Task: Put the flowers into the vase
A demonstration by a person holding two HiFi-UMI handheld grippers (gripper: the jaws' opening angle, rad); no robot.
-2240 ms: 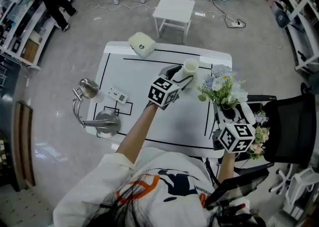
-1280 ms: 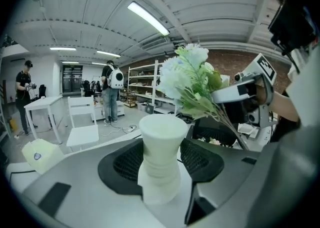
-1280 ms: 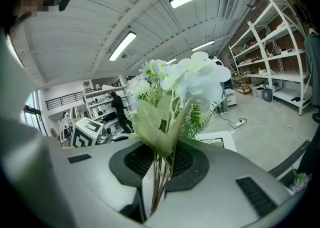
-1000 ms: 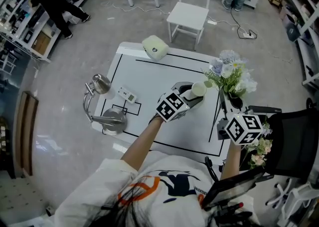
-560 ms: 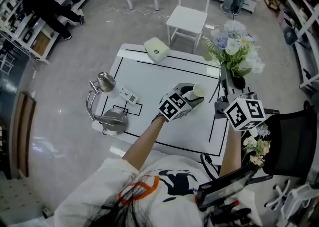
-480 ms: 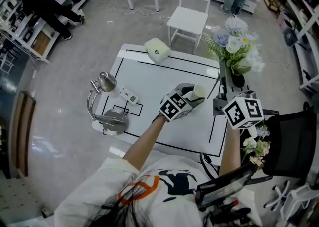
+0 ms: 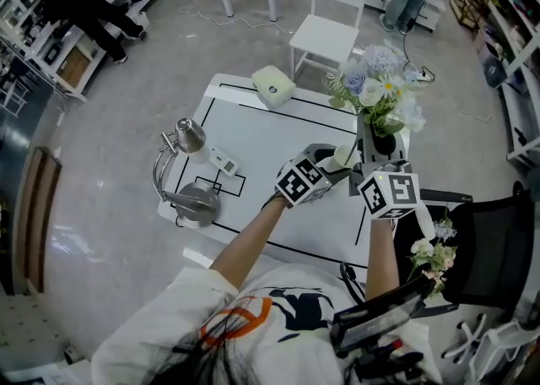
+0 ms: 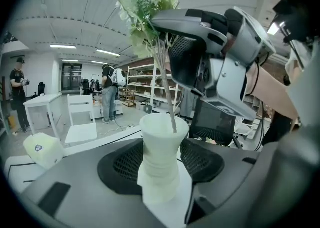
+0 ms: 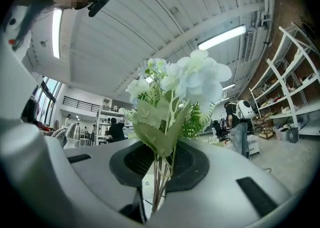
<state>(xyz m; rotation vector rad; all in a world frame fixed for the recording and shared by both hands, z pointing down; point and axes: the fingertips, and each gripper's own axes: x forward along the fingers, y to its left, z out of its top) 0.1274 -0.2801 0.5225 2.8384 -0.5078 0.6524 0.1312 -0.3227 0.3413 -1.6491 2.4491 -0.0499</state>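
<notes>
Flowers [image 9: 175,87] pinched at the lower stems by the right gripper [image 9: 157,174], jaws drawn narrow onto the thin bundle, blossoms and leaves standing up above the pads. In the head view, carried just above and behind the vase [image 7: 342,155], very close to the left gripper [image 7: 331,165].

Vase clamped at its ribbed waist by the left gripper, jaws set wide around it, upright on the white surface [image 7: 253,134], near the right edge. From the left gripper view, one stem reaching down to the open mouth of the vase. Probably already inside the rim, but hard to tell so close to the lens whether the other stem ends are inside or hanging outside.

Further out: a desk lamp [image 7: 181,176] at the left edge of the surface, a pale green box [image 7: 274,85] at the far corner, a second bunch [image 7: 429,252] at the right, well apart.

Possible trouble from here:
- Stems a little splayed, so risk of one catching on the rim and bending, or pushing the vase sideways.
- Lowering at a tilt: risk of levering the light vase against the left grip.
- Opening the right jaws too early: top-heavy bunch tipping out onto the surface.
- Grippers crowded together, so risk of a knock between them.
</notes>
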